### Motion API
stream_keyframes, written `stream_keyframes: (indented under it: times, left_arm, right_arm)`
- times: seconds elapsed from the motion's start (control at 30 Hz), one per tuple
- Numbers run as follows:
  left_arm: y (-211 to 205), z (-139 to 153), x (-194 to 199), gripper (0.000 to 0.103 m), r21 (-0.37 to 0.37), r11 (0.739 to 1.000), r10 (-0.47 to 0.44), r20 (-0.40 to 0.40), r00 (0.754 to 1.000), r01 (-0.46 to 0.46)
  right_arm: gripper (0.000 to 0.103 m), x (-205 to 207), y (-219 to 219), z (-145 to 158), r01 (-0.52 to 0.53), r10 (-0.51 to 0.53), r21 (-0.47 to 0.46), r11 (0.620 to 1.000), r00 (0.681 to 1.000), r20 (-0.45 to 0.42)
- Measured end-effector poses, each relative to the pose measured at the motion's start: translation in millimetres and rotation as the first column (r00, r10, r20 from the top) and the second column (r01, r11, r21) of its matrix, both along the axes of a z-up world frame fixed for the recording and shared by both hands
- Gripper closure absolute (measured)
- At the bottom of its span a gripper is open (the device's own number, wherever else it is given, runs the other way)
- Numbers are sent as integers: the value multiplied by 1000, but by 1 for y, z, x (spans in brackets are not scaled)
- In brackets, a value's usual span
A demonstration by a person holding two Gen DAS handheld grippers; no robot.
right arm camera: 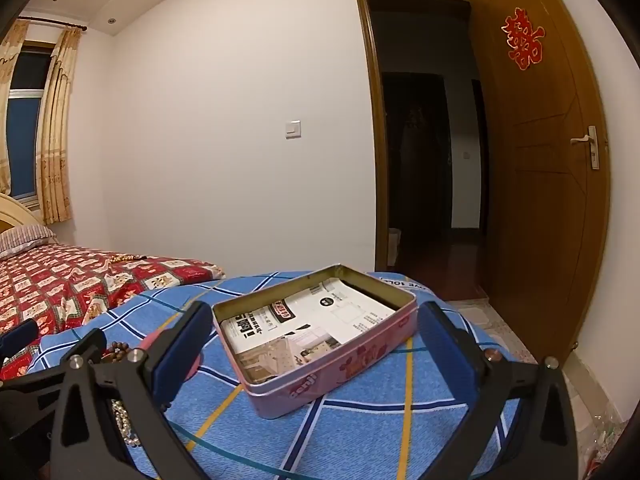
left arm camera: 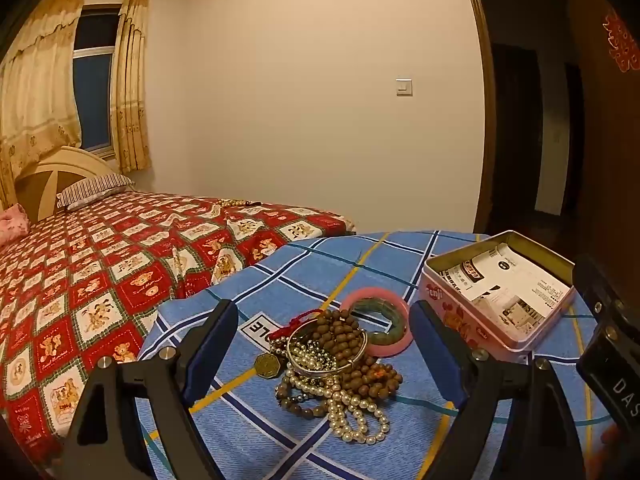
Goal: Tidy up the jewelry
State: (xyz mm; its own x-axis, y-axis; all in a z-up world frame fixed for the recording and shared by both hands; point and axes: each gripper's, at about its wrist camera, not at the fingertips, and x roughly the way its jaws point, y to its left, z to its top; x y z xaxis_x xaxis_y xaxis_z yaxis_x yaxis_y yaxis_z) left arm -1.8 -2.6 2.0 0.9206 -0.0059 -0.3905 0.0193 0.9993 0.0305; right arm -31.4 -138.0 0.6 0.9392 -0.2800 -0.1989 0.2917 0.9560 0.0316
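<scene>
Jewelry pile between left hand-held gripper fingers.

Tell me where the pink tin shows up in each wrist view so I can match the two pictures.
Left wrist: the pink tin sits at the right edge, lid off, right of the jewelry pile, beyond the open left gripper.
Right wrist: the pink tin lies centre, between the fingers of the open right gripper.
Shared landmark: the wall light switch above the blue plaid cloth.
</scene>
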Motion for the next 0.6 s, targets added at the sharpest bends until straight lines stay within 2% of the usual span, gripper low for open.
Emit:
stream_keyframes:
  times: [0.6]
  left_arm:
    - [4,3,-3,16,-22,1000,-2,24,1000,2]
  right_arm:
    - [0,-1,-4,0,5,-5,7,1000,1000,8]
